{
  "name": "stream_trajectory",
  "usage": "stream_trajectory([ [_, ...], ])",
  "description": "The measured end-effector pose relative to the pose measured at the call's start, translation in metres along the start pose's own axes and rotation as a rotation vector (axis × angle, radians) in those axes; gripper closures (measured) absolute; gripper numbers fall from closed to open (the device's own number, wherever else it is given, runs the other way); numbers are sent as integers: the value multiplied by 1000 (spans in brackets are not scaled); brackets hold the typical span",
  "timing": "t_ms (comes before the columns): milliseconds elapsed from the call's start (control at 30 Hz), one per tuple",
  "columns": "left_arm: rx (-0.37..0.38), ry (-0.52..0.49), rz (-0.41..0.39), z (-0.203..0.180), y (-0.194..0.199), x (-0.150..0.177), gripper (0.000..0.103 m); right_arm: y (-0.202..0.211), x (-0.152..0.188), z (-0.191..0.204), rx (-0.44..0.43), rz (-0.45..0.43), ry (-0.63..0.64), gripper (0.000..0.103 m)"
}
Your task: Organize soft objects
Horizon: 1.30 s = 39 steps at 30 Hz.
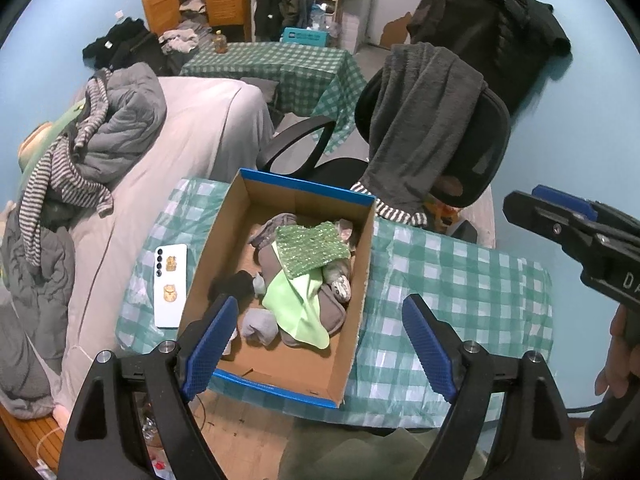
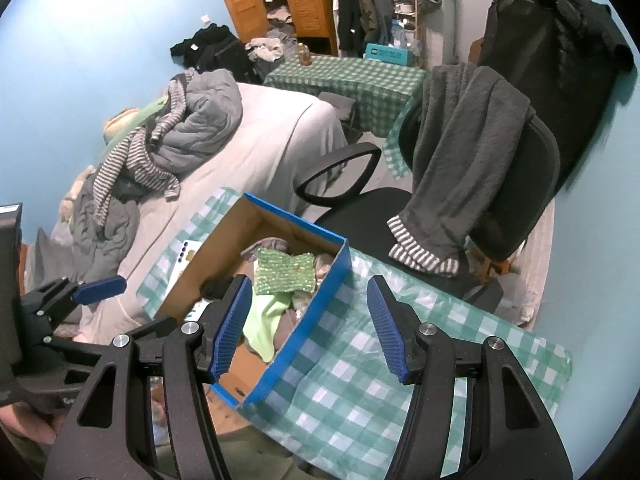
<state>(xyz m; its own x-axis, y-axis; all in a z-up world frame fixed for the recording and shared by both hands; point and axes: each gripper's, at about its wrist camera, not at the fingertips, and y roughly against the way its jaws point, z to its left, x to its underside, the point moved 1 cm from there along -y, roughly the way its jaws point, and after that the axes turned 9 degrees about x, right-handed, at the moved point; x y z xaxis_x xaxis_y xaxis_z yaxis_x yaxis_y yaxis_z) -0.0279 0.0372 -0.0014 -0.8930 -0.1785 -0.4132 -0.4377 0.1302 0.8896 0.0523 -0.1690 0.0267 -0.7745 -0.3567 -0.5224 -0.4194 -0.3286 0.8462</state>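
From the left wrist, the left gripper [image 1: 318,346] hangs above the near end of a cardboard box [image 1: 362,304], its ribbed blue pads spread wide with nothing between them. The box is a long rectangle with raw brown walls and a blue rim, its long axis running away from the camera toward the office chair [image 1: 476,148]. It sits on a desk [image 1: 460,280] covered in a crinkled green-and-white checked plastic cloth. Inside lie the soft things: a knobbly green bubble-wrap sheet [image 1: 310,250] on top, a smooth pale-green cloth [image 1: 298,306] draped under it, a grey plush cushion [image 1: 330,312], a black sock [image 1: 234,284] and a pale grey rolled sock [image 1: 260,326]. A white phone [image 1: 171,284] lies flat on the desk just beside the box's left wall, parallel to it. A fuzzy dark grey garment [image 1: 420,120] hangs over the chair back. The right gripper [image 1: 576,228] shows at the right edge.

From the right wrist, the right gripper [image 2: 310,322] is partly open and empty, over the box's blue right wall [image 2: 316,300]. The bubble wrap [image 2: 286,272] and pale-green cloth [image 2: 266,320] show inside; what lies deeper is probably hidden by the left finger. The left gripper [image 2: 100,286] appears at the left edge, beyond it a bed [image 2: 260,148] with rumpled grey quilting.
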Motion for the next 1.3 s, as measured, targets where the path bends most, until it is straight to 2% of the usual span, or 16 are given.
stream_trajectory([
  [500, -36, -58, -8, -17, 9, 5, 17, 17, 8, -8, 16, -16, -31, 44],
  [1300, -72, -33, 5, -9, 12, 5, 17, 23, 4, -3, -1, -24, -34, 44],
])
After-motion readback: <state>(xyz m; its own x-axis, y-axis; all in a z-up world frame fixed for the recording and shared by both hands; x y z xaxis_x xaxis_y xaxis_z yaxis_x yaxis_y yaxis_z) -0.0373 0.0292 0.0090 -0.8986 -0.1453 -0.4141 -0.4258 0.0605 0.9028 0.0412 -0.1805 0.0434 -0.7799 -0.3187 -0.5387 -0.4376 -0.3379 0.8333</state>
